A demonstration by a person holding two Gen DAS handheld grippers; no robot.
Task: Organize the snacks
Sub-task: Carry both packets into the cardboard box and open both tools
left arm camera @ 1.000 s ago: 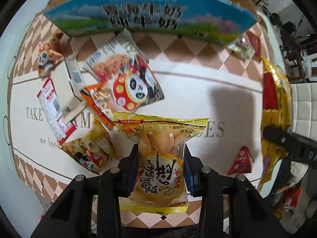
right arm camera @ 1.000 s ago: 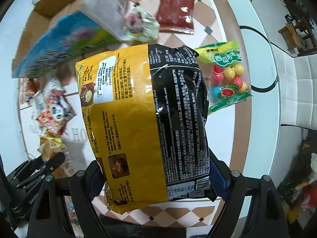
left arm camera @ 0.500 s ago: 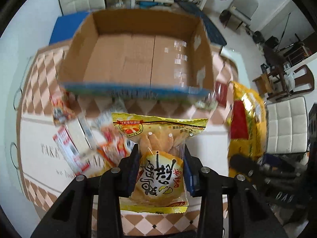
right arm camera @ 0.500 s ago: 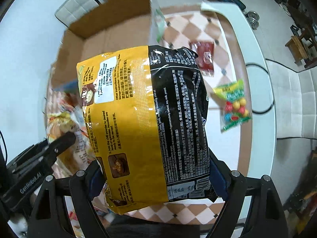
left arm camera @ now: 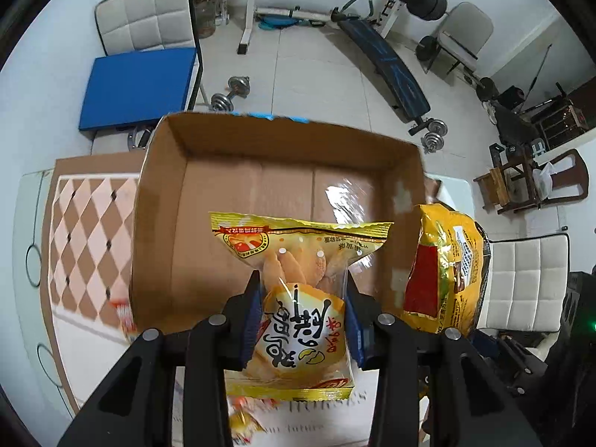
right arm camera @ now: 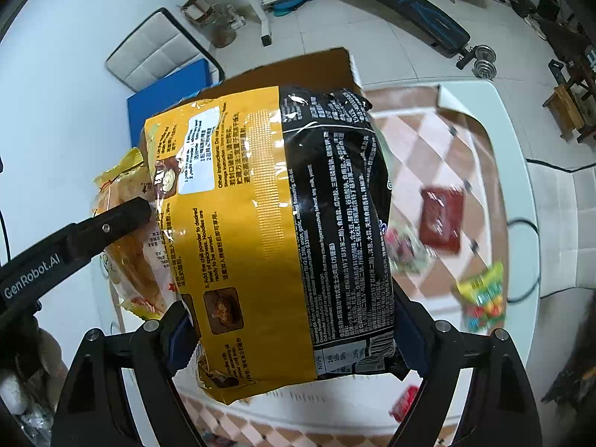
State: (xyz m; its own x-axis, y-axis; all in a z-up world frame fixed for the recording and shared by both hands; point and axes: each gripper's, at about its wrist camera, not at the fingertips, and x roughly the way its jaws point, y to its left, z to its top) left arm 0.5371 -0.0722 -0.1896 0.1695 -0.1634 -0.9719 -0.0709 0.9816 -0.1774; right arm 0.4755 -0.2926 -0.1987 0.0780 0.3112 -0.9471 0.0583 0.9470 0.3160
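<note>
Two snack packs held above an open cardboard box.

The left tongs were clamped on a glossy yellow pastry pack, its clear window showing pale golden pieces, hanging over the near part of the plain brown cardboard box. The right tongs were clamped on a large crinkled noodle bag, yellow and black with fine print, just right of the box's right wall. The box stood on a counter covered in a tan-and-cream diamond-pattern cloth; a dark red packet and a green candy pack lay blurred at its right. Beyond lay pale floor tiles, a weight bench, dumbbells and quilted white chairs.
</note>
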